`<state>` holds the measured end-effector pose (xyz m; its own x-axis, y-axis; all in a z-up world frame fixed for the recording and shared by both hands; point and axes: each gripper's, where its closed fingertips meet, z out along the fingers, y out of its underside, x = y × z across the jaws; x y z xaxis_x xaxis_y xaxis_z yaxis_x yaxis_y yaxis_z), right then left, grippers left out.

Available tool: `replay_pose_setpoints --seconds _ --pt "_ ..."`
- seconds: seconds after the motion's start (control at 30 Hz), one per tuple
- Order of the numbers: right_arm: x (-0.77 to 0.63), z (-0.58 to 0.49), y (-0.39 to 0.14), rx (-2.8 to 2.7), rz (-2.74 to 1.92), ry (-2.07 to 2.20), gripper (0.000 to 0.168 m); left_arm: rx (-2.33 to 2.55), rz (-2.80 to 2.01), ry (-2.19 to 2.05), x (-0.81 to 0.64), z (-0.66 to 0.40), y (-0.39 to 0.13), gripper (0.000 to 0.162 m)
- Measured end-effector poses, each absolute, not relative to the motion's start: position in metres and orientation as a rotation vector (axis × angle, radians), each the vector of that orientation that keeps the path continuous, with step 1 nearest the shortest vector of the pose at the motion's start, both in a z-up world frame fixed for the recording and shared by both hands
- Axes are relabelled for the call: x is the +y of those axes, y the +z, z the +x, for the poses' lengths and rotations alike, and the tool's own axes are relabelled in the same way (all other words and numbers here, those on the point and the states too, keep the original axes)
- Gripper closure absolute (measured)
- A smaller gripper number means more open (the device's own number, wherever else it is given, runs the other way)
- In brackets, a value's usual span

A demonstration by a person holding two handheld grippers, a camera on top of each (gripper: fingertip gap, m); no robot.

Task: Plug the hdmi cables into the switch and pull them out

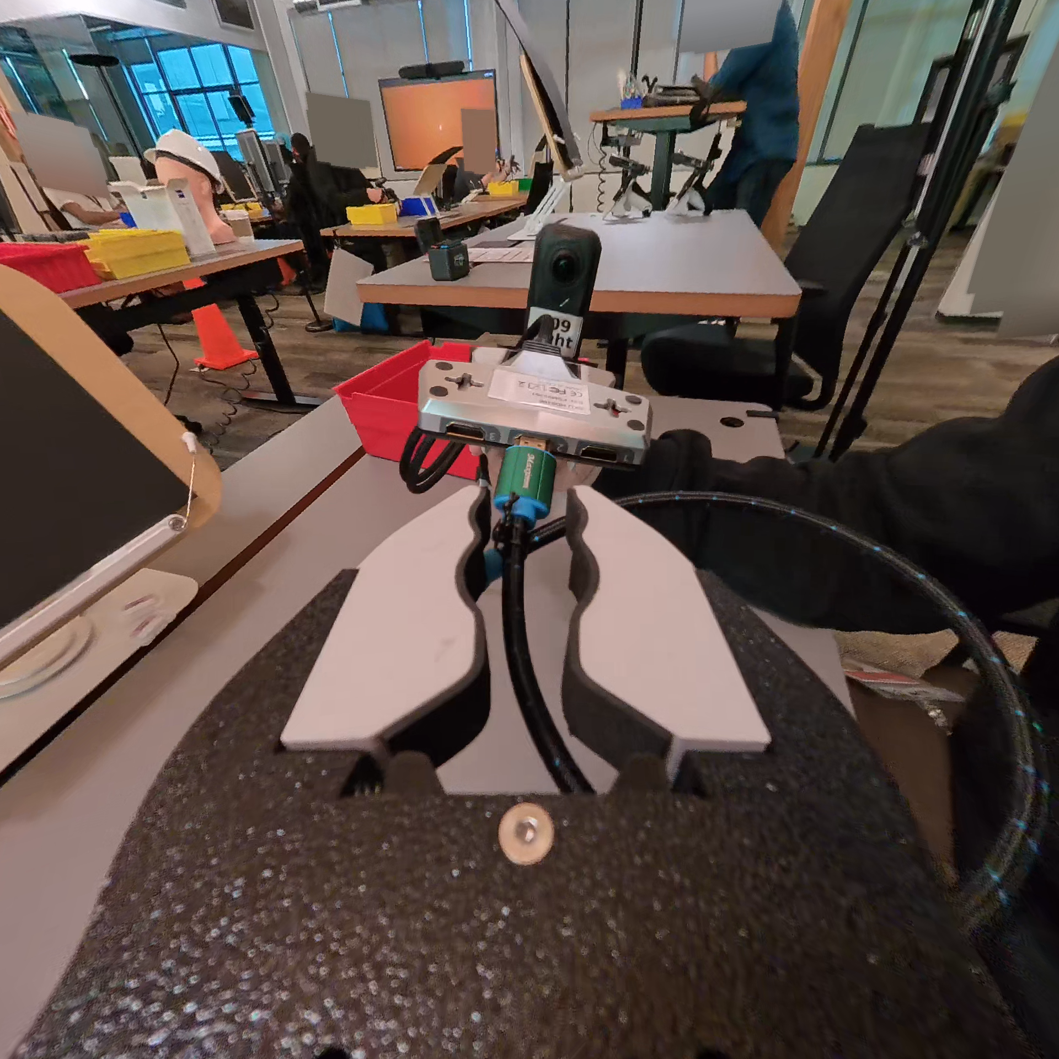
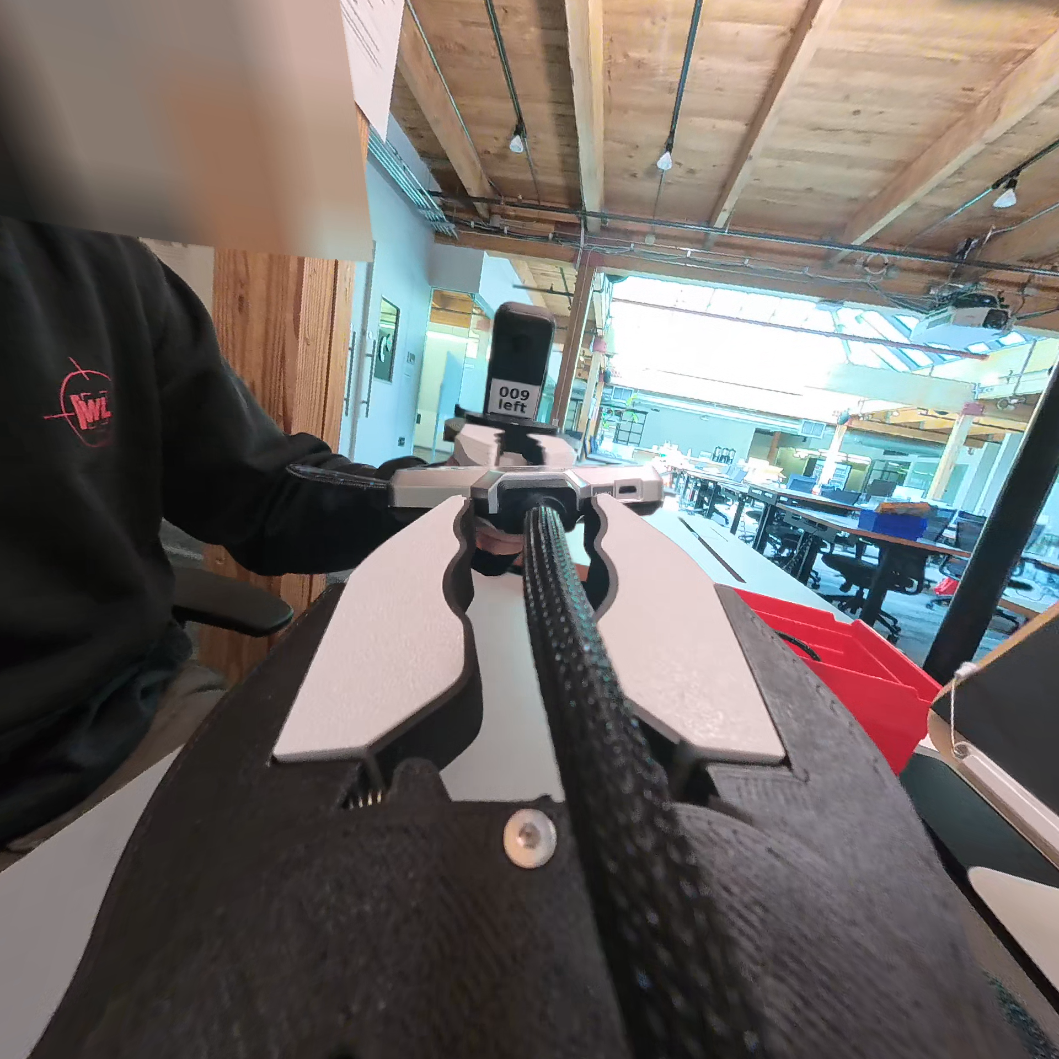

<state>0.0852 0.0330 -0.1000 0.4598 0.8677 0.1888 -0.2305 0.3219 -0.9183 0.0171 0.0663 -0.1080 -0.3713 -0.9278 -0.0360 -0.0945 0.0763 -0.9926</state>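
1. Left hand-held gripper (image 1: 524, 504) pinches the green-shelled HDMI plug (image 1: 524, 475) by its blue collar; the plug's gold tip sits at the middle port of the HDMI switch (image 1: 533, 415), partly in. Can't tell if it's fully seated.
2. Switch is held in the air above the counter (image 1: 298, 504), underside with white label facing the left wrist camera. The ports left and right of the middle one show open.
3. Right hand-held gripper (image 2: 530, 507) is closed on the switch's far end, fingers (image 2: 653, 550) either side of the output-cable housing. In the left view only its camera (image 1: 564, 269) rises behind the switch.
4. Thick black braided cable (image 2: 579, 659) runs from the switch housing back between the right fingers, toward the camera.
5. The plug's own black braided cable (image 1: 527, 630) drops between the left fingers, then loops wide to the right (image 1: 974, 659) past the person's black sleeve (image 1: 859, 516).
6. Red bin (image 1: 384, 412) sits on the counter just behind-left of the switch, a coiled black cable (image 1: 424, 464) hanging at its front.
7. Tablet on a stand (image 1: 74, 458) at the left edge of the counter.
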Motion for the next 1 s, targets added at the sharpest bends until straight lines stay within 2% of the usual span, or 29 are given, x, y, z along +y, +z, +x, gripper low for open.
replay_pose_setpoints --seconds 0.17,0.4,0.47,1.0 --pt "0.032 0.087 -0.100 -0.776 -0.952 0.851 0.131 1.671 -1.097 -1.276 0.072 0.010 -0.114 0.129" --pt "0.031 0.083 -0.100 -0.786 -0.940 0.877 0.131 1.712 -1.033 -1.101 0.066 0.012 -0.118 0.141" --pt "0.029 0.084 -0.100 -0.790 -0.933 0.885 0.131 1.690 -1.028 -1.110 0.066 0.012 -0.115 0.150" --pt "0.034 0.080 -0.104 -0.757 -0.962 0.950 0.131 1.668 -1.022 -1.081 0.069 0.009 -0.111 0.154"
